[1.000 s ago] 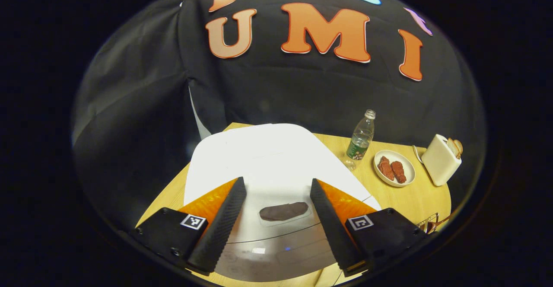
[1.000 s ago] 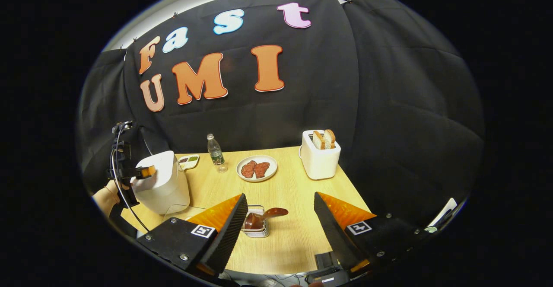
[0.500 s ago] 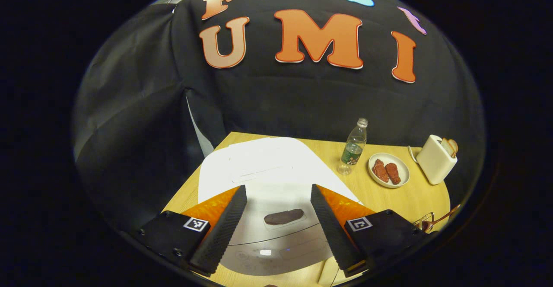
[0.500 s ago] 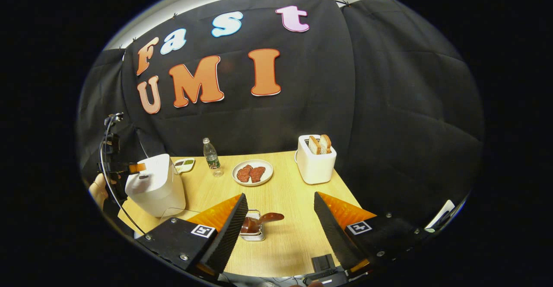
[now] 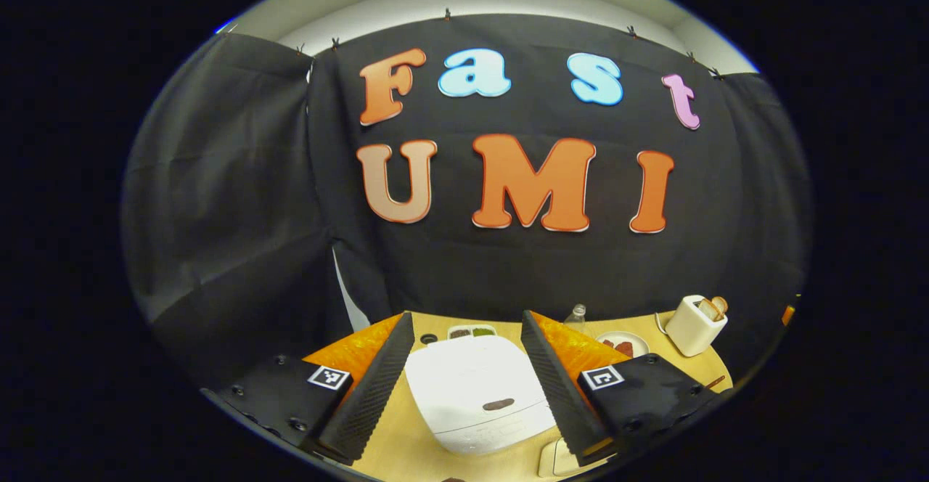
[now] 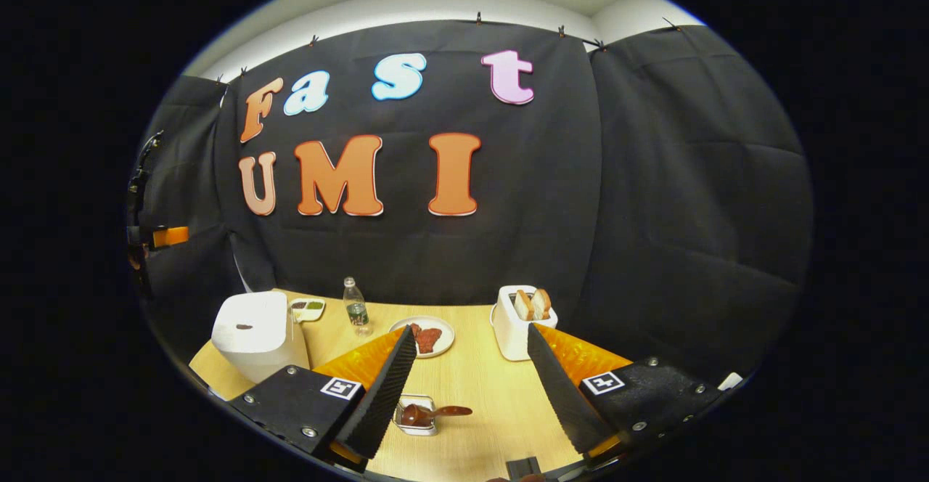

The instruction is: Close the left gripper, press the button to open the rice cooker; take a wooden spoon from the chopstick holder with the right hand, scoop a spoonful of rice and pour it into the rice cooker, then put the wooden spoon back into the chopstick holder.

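Both claws agape — rice cooker [image 5: 475,387] shut

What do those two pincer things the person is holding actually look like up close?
Both look alike. The left gripper has two long, wedge-shaped fingers with black ribbed inner faces and glossy orange outer sides. Each finger sits on a black block with small screws and a square black-and-white marker. The right gripper has the same black ribbed fingers, orange backs, black blocks and square markers.

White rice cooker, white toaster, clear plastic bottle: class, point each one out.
White rice cooker [image 5: 472,387], left gripper view, lid top.
White toaster [image 6: 517,329], right gripper view, front face.
Clear plastic bottle [image 6: 355,309], right gripper view, body.
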Motion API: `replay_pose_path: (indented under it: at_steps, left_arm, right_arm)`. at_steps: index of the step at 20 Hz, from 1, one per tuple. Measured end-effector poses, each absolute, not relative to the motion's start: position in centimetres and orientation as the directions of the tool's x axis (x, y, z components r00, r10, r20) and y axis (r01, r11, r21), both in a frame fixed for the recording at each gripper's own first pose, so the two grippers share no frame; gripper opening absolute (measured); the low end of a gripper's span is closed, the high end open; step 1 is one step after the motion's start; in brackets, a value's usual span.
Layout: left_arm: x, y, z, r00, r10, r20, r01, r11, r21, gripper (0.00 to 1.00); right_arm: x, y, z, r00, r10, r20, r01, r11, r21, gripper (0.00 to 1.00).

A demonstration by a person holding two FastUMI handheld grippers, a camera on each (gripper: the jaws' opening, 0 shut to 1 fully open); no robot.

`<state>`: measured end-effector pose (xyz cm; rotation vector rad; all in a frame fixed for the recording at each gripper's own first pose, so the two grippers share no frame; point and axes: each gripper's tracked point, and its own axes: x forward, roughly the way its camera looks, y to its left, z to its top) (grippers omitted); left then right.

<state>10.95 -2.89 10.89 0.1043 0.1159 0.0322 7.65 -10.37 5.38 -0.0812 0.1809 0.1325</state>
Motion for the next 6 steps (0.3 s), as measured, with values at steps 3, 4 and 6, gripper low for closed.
replay_pose_path:
  at_steps: [3,4,6]
  left_arm:
    - [7.5,-1.8,14.1,0.998,0.035,-0.055,-0.03,0.995,0.095,1.0]
    - [6.6,-1.2,15.0,0.999,0.041,-0.035,-0.038,0.995,0.087,0.99]
    - [4.9,-0.1,16.4,0.999,0.053,-0.006,-0.052,0.996,0.072,0.99]
  right_arm:
    - [7.3,-10.3,8.5,0.983,0.129,-0.131,-0.137,0.989,-0.056,0.95]
    - [7.1,-10.4,9.4,0.985,0.128,-0.113,-0.135,0.989,-0.053,0.95]
    - [6.8,-10.9,10.7,0.989,0.122,-0.085,-0.127,0.991,-0.053,1.0]
